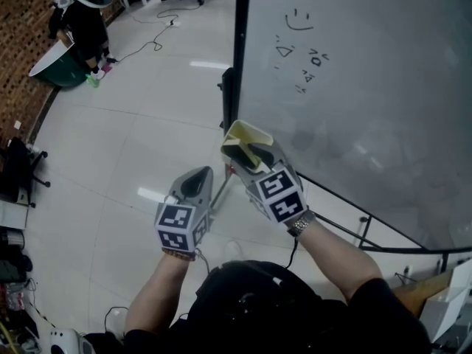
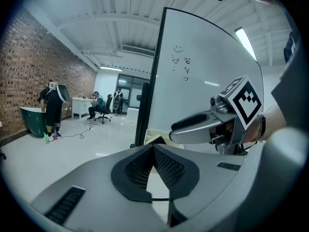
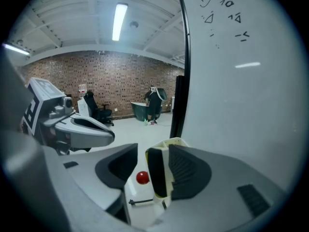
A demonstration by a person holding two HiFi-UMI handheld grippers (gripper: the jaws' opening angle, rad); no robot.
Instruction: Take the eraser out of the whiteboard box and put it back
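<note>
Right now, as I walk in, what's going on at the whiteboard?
A person holds a two-jaw gripper in each hand beside the whiteboard. The right gripper is at the cream box on the board's edge. Its jaws are apart, and the dark-faced eraser stands between them against one jaw, not squeezed. The left gripper is held alongside, shut and empty. Whether the eraser already sits in the box is hard to tell.

The whiteboard (image 1: 354, 87) had a smooth, glossy face that caught the ceiling lights, edged by a dark matt frame. The floor (image 1: 125, 139) was pale polished tile, shiny with reflections. The brick wall (image 2: 29, 71) looked rough and matt. The left gripper (image 2: 153, 151) and right gripper (image 3: 152, 149) wore smooth matt grey plastic shells with black ribbed pads (image 3: 186, 170). The eraser (image 3: 157, 173) had a pale plastic body and a black matt face.
</note>
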